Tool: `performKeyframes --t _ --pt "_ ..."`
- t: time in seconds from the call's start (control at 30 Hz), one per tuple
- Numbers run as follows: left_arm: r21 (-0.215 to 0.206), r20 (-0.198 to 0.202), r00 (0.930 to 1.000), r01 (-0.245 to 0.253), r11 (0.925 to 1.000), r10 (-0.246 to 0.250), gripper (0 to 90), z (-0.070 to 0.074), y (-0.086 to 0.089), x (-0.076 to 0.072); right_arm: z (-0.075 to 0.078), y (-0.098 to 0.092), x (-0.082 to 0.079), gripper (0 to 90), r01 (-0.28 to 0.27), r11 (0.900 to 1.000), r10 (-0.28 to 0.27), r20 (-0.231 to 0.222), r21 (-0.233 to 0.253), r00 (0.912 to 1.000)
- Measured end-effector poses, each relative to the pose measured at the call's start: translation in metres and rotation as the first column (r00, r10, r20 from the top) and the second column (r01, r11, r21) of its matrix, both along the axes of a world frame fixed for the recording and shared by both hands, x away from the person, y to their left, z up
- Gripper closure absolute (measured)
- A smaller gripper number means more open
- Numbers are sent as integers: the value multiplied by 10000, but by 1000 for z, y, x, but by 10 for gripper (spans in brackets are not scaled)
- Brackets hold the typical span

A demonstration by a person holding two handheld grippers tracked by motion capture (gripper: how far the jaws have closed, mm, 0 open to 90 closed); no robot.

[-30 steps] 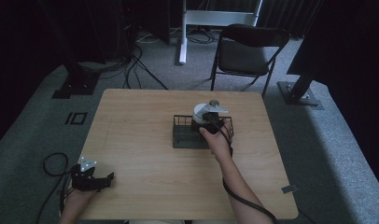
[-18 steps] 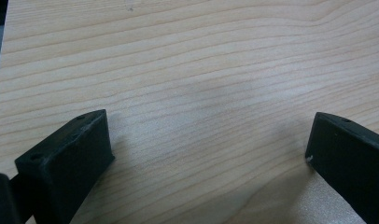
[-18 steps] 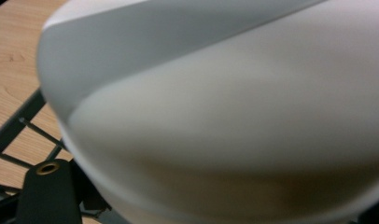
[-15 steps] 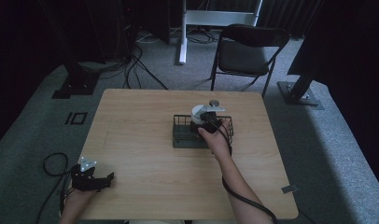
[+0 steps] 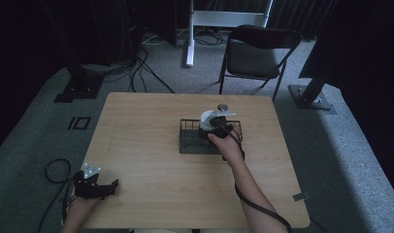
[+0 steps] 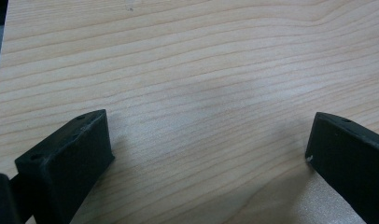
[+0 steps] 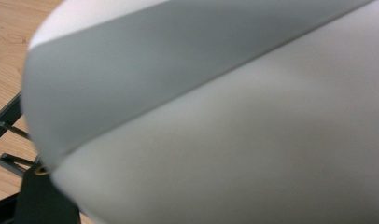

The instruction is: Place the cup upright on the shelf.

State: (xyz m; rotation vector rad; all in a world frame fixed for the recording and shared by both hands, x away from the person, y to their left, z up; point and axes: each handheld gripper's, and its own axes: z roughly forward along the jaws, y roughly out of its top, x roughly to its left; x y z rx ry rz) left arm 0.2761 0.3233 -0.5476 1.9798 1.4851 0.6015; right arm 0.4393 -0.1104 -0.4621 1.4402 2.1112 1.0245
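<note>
The desk (image 5: 151,145) took up the middle of the high view, a pale wood top with a dark folding chair (image 5: 255,53) standing beyond its far edge, upper right of centre. On the desk, right of centre, sat a black wire rack (image 5: 190,138). A white bowl (image 5: 210,119) stood in the rack's right half, tipped up on edge by the look of it, though the tilt was hard to judge from above. In the right gripper view that bowl (image 7: 225,116) loomed huge and blurred, white with a grey band slanting across it, and a bit of the rack's wire (image 7: 8,128) peeked out at the left edge. The right gripper (image 5: 218,132) was pressed right up against the bowl at the rack, hand behind it; whether its jaws were clamped on the rim or apart, I couldn't tell. Down in the lower left corner of the high view, the left gripper (image 5: 99,189) rested at the desk's near edge, well apart from the rack. In its own view the left gripper's jaws stood wide apart over bare wood, holding nothing.
</note>
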Motion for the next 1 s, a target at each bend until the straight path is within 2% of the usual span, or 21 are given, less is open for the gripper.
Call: performKeyframes --t 0.2,0.43,0.77,0.9,1.0 --pt "0 0 10000 -1 10000 1 5 0 0 0 -1 2 -3 128 -232 9996 234 87 -186 9997" --pt "1 0 10000 0 10000 0 5 0 0 0 1 2 -7 123 -350 9988 355 153 -333 9993" --pt "0 0 10000 0 10000 0 5 0 0 0 3 -5 -15 120 -411 9992 411 363 -26 9985" --pt "0 0 10000 0 10000 0 5 0 0 0 2 -7 -19 120 -423 9991 421 631 12 9971" --pt "0 1 10000 -1 10000 1 5 0 0 0 2 -9 -22 120 -433 9987 409 801 279 9959"
